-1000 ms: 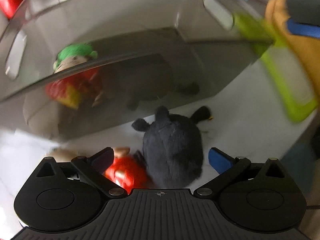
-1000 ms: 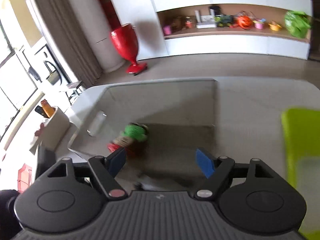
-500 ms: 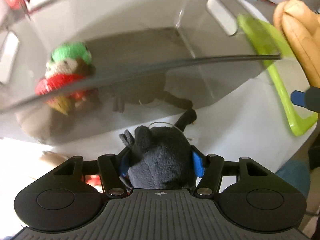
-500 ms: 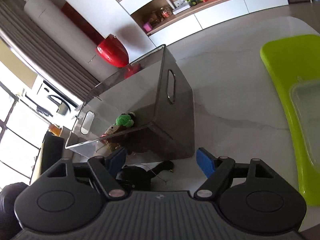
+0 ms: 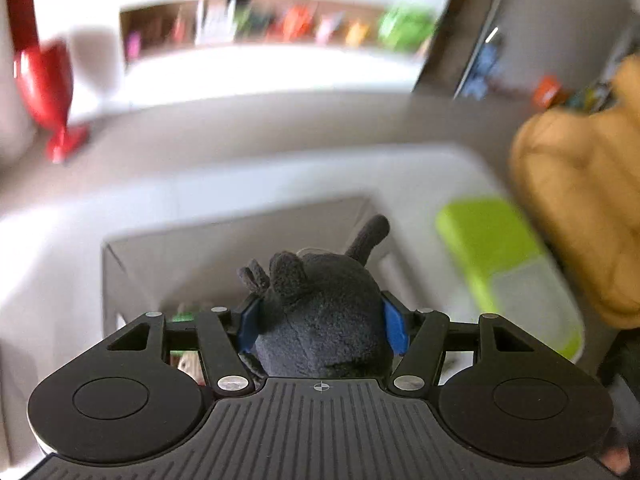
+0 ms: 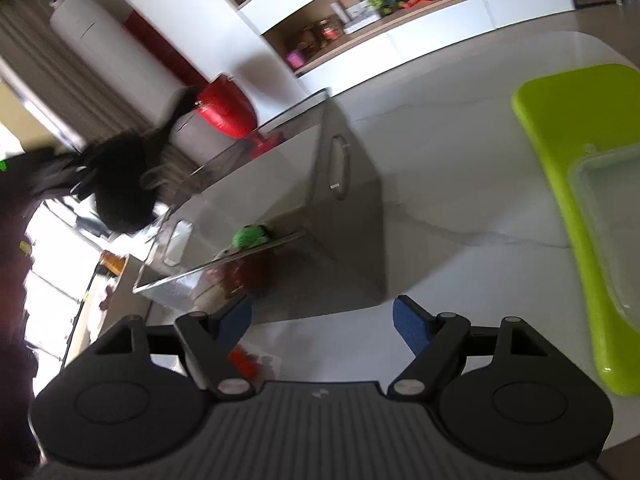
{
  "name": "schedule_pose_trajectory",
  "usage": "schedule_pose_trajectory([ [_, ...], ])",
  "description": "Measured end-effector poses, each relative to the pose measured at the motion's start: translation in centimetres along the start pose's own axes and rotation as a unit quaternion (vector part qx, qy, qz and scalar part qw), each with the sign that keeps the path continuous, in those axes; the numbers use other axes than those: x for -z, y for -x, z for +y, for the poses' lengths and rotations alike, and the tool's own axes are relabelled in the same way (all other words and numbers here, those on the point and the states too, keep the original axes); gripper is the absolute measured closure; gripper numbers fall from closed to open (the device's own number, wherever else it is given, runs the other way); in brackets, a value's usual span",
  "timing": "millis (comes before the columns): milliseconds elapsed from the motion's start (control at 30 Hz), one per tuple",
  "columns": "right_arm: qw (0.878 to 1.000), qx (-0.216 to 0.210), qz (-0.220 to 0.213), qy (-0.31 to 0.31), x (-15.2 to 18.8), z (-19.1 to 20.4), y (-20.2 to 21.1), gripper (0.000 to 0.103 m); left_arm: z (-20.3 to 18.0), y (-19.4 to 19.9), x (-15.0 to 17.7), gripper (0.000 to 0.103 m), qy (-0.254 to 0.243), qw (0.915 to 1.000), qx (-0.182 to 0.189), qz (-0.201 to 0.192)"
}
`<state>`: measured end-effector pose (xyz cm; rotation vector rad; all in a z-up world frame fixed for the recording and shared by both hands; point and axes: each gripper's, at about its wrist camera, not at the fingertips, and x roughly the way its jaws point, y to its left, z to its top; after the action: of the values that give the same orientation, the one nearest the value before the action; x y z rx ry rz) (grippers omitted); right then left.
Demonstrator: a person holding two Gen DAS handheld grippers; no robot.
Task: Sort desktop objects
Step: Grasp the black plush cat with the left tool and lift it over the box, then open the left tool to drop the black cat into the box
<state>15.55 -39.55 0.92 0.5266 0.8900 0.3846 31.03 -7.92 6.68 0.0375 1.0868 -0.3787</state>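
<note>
My left gripper (image 5: 321, 326) is shut on a black plush toy (image 5: 316, 292), its blue pads pressing both sides. The toy hangs in the air above the clear grey bin (image 5: 200, 248). From the right wrist view the same black plush toy (image 6: 120, 184) shows blurred over the near left corner of the bin (image 6: 344, 216). A green-hatted doll (image 6: 250, 236) lies inside the bin. My right gripper (image 6: 324, 320) is open low over the white table, in front of the bin. A small red toy (image 6: 244, 360) lies on the table just under its left finger.
A lime green tray (image 6: 560, 160) holding a clear lidded container (image 6: 608, 216) lies on the right of the table. A yellow padded sleeve (image 5: 580, 200) reaches in at the right of the left wrist view. Shelves with toys and a red vase stand beyond the table.
The left gripper closed on the black plush toy beside the bin and lifted it up over the bin. The right gripper swung and rolled, then held still before the bin.
</note>
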Motion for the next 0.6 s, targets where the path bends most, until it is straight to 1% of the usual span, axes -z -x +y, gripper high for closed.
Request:
schedule_pose_trajectory([
  [33, 1.0, -0.004, 0.004, 0.004, 0.1, 0.3, -0.3, 0.023, 0.8, -2.7, -0.7, 0.038, 0.017, 0.9991, -0.009, 0.037],
  [100, 1.0, -0.007, 0.009, 0.013, 0.6, 0.8, -0.9, 0.023, 2.2, -7.8, -1.3, 0.038, 0.049, 0.9942, -0.016, 0.094],
  [167, 1.0, -0.008, 0.014, 0.02, 1.0, 1.2, -1.4, 0.023, 3.3, -11.6, -1.1, 0.038, 0.078, 0.9887, -0.013, 0.127],
  [267, 0.999, -0.012, 0.024, 0.026, 1.6, 1.4, -2.1, 0.023, 4.4, -15.0, 0.2, 0.038, 0.106, 0.9786, -0.009, 0.176],
  [300, 0.999, -0.013, 0.029, 0.028, 1.7, 1.4, -2.3, 0.023, 4.8, -15.2, 0.8, 0.036, 0.105, 0.9756, -0.013, 0.193],
  [333, 0.999, -0.013, 0.035, 0.03, 1.8, 1.4, -2.5, 0.023, 5.0, -15.1, 1.1, 0.034, 0.096, 0.9744, -0.018, 0.203],
  [367, 0.999, -0.013, 0.039, 0.031, 1.8, 1.4, -2.7, 0.021, 4.9, -15.3, 1.4, 0.034, 0.084, 0.9739, -0.024, 0.209],
  [400, 0.998, -0.011, 0.043, 0.032, 1.7, 1.3, -2.9, 0.016, 4.9, -15.2, 1.5, 0.033, 0.076, 0.974, -0.028, 0.212],
  [433, 0.998, -0.01, 0.046, 0.032, 1.7, 1.3, -3.3, 0.014, 5.0, -14.9, 1.4, 0.031, 0.074, 0.9753, -0.028, 0.206],
  [467, 0.998, -0.009, 0.05, 0.03, 1.7, 1.3, -3.6, 0.014, 5.1, -14.4, 1.1, 0.028, 0.076, 0.9771, -0.023, 0.197],
  [533, 0.998, -0.008, 0.061, 0.022, 1.8, 1.5, -4.2, 0.014, 5.0, -13.0, 0.3, 0.014, 0.08, 0.9807, -0.013, 0.178],
  [600, 0.997, -0.012, 0.077, 0.02, 2.1, 2.1, -5.0, 0.014, 5.0, -10.5, 0.0, 0.013, 0.081, 0.9848, 0.0, 0.154],
])
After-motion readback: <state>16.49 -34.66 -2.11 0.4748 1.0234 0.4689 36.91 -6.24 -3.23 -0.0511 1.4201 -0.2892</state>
